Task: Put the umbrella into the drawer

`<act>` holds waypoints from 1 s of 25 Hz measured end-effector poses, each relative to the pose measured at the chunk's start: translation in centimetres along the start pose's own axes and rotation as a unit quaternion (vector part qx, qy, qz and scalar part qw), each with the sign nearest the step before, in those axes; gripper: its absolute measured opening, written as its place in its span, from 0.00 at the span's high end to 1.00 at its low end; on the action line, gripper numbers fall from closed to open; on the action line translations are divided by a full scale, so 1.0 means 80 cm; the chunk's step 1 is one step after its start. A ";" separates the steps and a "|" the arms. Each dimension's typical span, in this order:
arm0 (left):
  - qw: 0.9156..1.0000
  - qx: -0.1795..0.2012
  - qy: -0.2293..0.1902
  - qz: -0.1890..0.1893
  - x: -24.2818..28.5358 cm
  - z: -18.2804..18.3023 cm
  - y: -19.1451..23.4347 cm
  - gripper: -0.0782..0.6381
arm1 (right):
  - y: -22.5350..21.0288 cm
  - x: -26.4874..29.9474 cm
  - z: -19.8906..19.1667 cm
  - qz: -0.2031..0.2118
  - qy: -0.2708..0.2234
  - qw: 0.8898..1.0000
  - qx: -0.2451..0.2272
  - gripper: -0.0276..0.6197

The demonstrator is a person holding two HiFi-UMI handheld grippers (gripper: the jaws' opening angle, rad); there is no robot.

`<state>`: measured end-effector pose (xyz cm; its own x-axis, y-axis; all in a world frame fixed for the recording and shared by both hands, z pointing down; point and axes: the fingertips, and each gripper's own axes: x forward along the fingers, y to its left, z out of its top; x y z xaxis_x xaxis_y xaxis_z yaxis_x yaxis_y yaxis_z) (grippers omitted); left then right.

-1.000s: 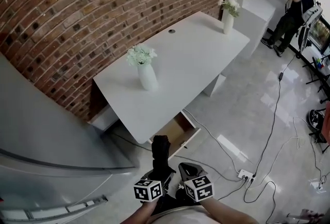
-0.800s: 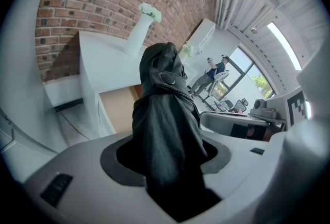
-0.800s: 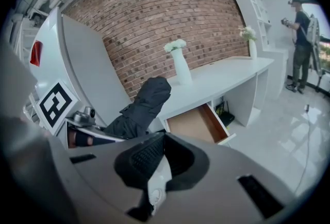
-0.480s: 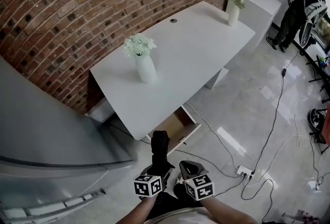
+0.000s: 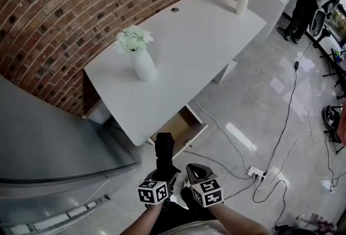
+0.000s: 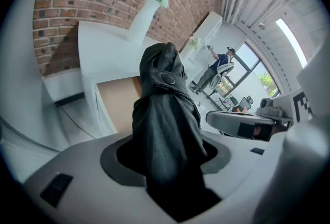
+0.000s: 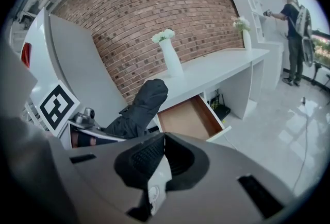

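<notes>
Black cloth filled your left gripper [image 5: 164, 173]: its jaws were squeezed tight on the lower part of the folded umbrella [image 5: 164, 147], and the top of the umbrella poked up toward 12 o'clock in the head view. Your right gripper [image 5: 195, 175] sat just beside it at 3 o'clock, with its jaws closed together and nothing in them. The drawer [image 5: 183, 129] under the white desk [image 5: 189, 50] was already pulled out, and its brown inside looked bare as far as you could see. It lay near the umbrella's tip, toward 1 o'clock. A white vase [image 5: 144, 65] with flowers stood on the desk farther up, at 11 o'clock. So I think two parts were done: you had picked up the umbrella, and the drawer was open. The umbrella was not yet in the drawer or over it. What was left, I'd guess, was to carry it across, lower it in, and let go. Shutting the drawer might come after that.
</notes>
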<state>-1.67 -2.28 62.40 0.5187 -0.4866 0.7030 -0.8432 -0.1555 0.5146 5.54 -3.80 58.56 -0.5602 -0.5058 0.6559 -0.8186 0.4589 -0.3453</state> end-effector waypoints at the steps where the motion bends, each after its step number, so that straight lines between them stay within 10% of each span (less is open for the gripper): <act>1: 1.000 -0.001 0.000 0.001 0.003 0.000 0.002 0.55 | -0.002 0.002 0.000 0.000 0.001 1.000 0.000 0.93; 25: 0.998 0.018 0.044 0.031 0.085 -0.007 0.058 0.55 | -0.050 0.064 -0.036 -0.005 0.029 0.999 0.023 0.93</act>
<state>-1.98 -5.87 69.84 0.4745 -0.4193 0.7740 -0.8778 -0.1590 0.4520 6.32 -6.17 65.24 -0.5450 -0.4665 0.6967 -0.8299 0.4187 -0.3688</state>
